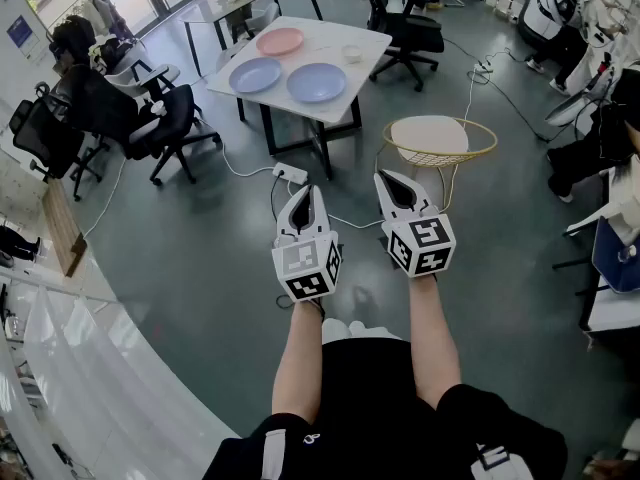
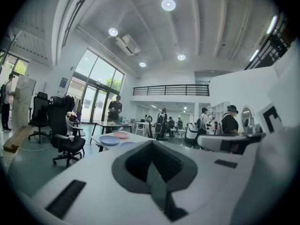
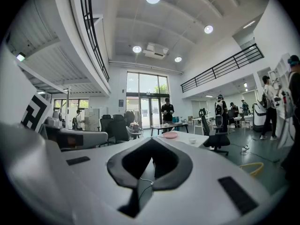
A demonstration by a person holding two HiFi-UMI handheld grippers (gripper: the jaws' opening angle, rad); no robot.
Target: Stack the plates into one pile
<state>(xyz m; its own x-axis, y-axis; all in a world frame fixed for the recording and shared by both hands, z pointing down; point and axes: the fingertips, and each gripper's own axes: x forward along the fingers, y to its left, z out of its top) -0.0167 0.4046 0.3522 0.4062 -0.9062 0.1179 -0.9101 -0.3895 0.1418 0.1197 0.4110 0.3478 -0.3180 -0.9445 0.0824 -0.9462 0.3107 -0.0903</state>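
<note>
Nothing is stacked: three plates [image 1: 316, 82] lie singly on the upper-centre table [image 1: 325, 33]; left gripper [image 1: 311, 196] and right gripper [image 1: 392, 183], fingers together, hold nothing.

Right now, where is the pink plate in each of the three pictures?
Head view: the pink plate lies near the top, left of centre, at the far side of the white table.
Left gripper view: the plate is small, left of centre, on the table.
Right gripper view: the plate is just right of centre, on the table.
Shared landmark: the white table.
</note>
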